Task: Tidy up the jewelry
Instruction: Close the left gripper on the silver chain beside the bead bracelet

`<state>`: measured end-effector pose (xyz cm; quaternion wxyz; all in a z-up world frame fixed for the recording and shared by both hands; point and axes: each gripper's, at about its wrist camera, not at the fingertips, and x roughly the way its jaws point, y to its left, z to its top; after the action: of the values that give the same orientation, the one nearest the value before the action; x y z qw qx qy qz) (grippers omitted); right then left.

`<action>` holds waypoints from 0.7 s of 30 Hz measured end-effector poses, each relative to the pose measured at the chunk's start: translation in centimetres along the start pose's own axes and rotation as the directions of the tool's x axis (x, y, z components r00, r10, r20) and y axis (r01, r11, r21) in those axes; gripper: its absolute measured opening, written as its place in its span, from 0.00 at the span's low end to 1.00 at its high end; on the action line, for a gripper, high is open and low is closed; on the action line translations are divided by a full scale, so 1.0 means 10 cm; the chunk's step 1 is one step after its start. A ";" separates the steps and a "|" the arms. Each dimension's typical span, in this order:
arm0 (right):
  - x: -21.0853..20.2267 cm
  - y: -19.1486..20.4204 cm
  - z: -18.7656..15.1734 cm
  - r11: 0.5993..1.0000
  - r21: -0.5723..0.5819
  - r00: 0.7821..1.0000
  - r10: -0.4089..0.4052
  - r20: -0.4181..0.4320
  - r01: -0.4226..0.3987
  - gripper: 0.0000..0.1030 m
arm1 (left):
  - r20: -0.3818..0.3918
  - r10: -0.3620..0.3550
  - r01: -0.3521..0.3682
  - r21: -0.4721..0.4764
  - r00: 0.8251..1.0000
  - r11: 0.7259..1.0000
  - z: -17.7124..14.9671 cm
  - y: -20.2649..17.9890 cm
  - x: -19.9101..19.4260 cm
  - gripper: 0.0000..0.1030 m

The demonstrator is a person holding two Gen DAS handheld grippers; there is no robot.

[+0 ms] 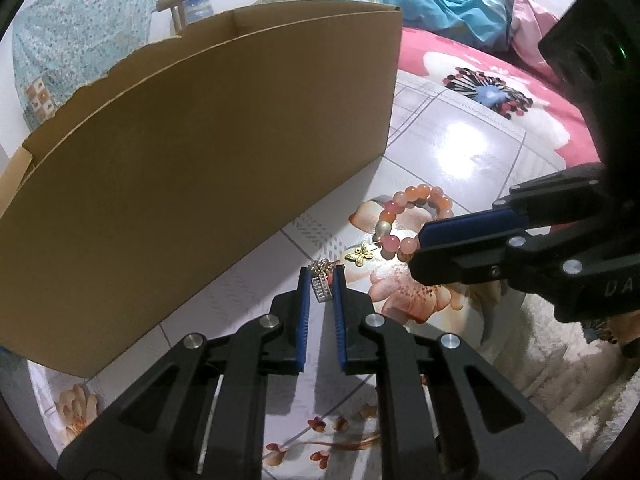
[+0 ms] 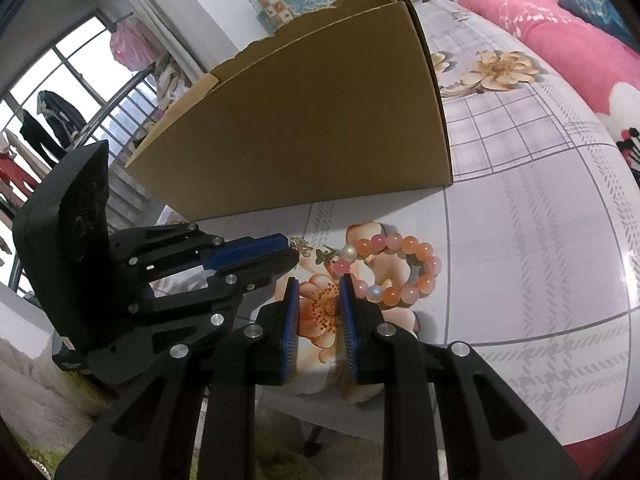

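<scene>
A pink and orange bead bracelet [image 1: 416, 216] with a gold butterfly charm [image 1: 359, 255] lies on the flowered tablecloth. A small gold and rhinestone piece [image 1: 322, 282] lies between the fingertips of my left gripper [image 1: 322, 276], whose jaws stand narrowly apart around it. My right gripper [image 2: 319, 284] is open a little, its right fingertip [image 2: 347, 286] at the bracelet's [image 2: 400, 268] near beads. The right gripper also shows in the left wrist view [image 1: 422, 250], and the left gripper in the right wrist view [image 2: 290, 250].
An open cardboard box [image 1: 192, 168] stands on the table just behind and left of the jewelry; it also shows in the right wrist view [image 2: 312, 120]. A pink flowered quilt [image 1: 500, 80] lies at the right. The table's near edge [image 2: 360, 420] is below my right gripper.
</scene>
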<state>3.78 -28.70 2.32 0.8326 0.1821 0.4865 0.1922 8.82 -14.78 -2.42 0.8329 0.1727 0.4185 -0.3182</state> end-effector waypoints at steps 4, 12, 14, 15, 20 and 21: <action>-0.03 0.01 -0.01 1.000 -0.001 1.000 -0.001 0.005 0.001 0.20 | 0.005 -0.006 0.006 -0.024 1.000 1.000 -0.05 0.06 -0.02 0.05; -0.06 0.07 0.01 1.000 -0.010 1.000 0.001 0.008 0.000 0.20 | 0.057 -0.062 0.069 -0.123 0.996 0.990 -0.16 0.28 -0.23 0.00; -0.06 0.09 0.02 1.000 -0.015 1.000 0.001 0.007 -0.001 0.20 | 0.071 -0.064 0.074 -0.142 0.995 0.987 -0.19 0.33 -0.30 0.00; -0.05 0.10 0.02 1.000 -0.018 1.000 0.002 0.004 -0.002 0.20 | 0.076 -0.067 0.077 -0.148 0.995 0.986 -0.21 0.35 -0.33 0.00; -0.01 0.16 0.05 0.999 -0.032 1.000 0.007 -0.007 -0.008 0.20 | 0.148 -0.148 0.178 -0.218 0.978 0.960 -0.28 0.52 -0.57 0.00; 0.00 0.17 0.05 0.999 -0.035 1.000 0.008 -0.010 -0.009 0.20 | 0.173 -0.179 0.217 -0.236 0.968 0.947 -0.28 0.54 -0.62 0.00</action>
<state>3.99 -27.27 3.36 0.8325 0.1687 0.4862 0.2050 8.09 -6.85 1.08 0.8409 -0.0023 0.4072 -0.3565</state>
